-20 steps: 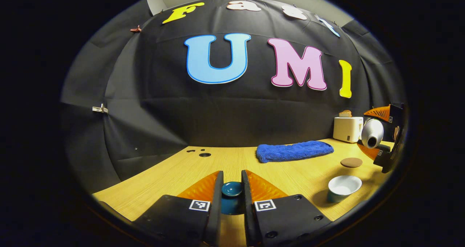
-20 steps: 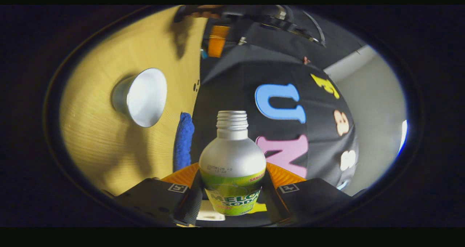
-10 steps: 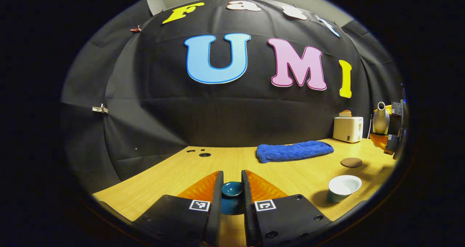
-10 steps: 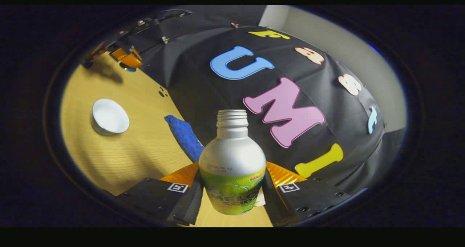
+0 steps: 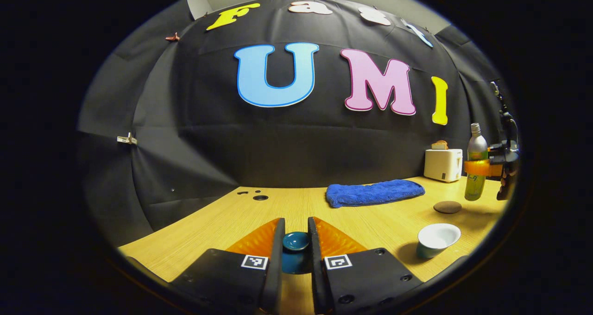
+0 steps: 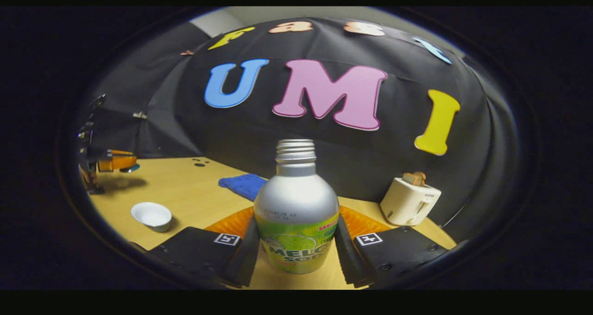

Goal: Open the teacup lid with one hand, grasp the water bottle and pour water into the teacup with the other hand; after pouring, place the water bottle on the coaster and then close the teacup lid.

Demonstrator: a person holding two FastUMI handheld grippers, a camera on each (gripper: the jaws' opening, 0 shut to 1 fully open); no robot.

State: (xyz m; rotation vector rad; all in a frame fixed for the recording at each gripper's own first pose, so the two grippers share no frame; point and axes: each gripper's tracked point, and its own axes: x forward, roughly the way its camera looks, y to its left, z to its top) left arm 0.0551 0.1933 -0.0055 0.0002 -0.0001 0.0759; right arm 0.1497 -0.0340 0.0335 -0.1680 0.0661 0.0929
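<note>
The right gripper (image 6: 296, 255) grasps the water bottle (image 6: 296, 213) upright above the table (image 5: 370, 222), near the coaster (image 5: 447, 207). The left gripper (image 5: 295, 252) clenches the teacup lid (image 5: 295, 241), well left of the open teacup (image 5: 438, 238).

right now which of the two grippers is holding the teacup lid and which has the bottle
The left gripper pinches the small dark teal teacup lid between its fingers; the right gripper grips the silver and green drink bottle, held upright.

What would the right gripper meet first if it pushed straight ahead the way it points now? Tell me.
Past the water bottle the right gripper grips, the line ahead runs over bare table to the booth's black cloth wall. The toaster sits right of it, the blue towel left. Depth is uncertain.
</note>
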